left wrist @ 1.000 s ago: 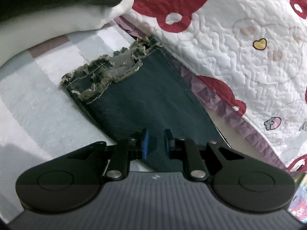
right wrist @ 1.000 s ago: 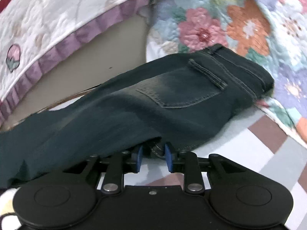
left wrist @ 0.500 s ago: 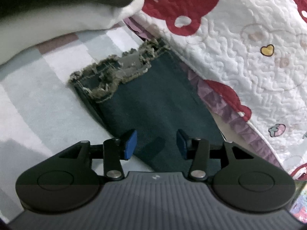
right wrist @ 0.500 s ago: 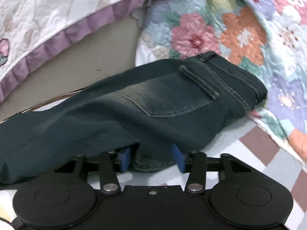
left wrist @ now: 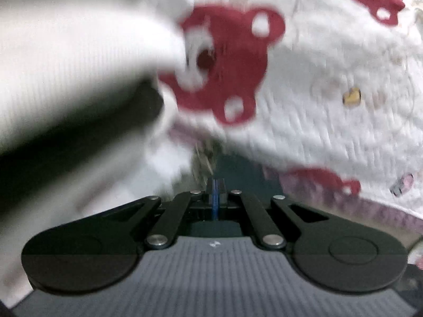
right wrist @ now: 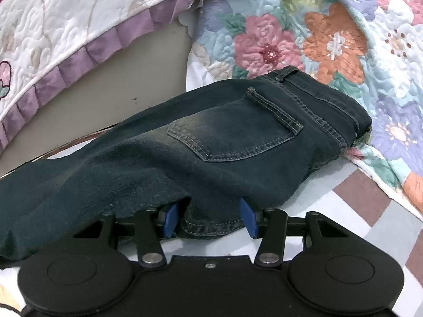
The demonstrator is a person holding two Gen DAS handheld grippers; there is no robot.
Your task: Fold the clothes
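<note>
Left gripper [left wrist: 216, 192] closed, contents blurred, cannot tell, right gripper [right wrist: 210, 218] wide open astride jeans [right wrist: 211, 142] hem on bed edge [right wrist: 351, 211]

White quilt [right wrist: 66, 26] with purple frill beside floral quilt [right wrist: 330, 39]; checked sheet [right wrist: 357, 211] below.

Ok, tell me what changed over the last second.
The left gripper opened over the jeans leg, then snapped shut and swung upward: its view is now blurred, mostly on the bear quilt. Whether it pinches denim is unclear. The right gripper spread open around the jeans' seat fold. The jeans, floral quilt and right hand kept their places.
</note>
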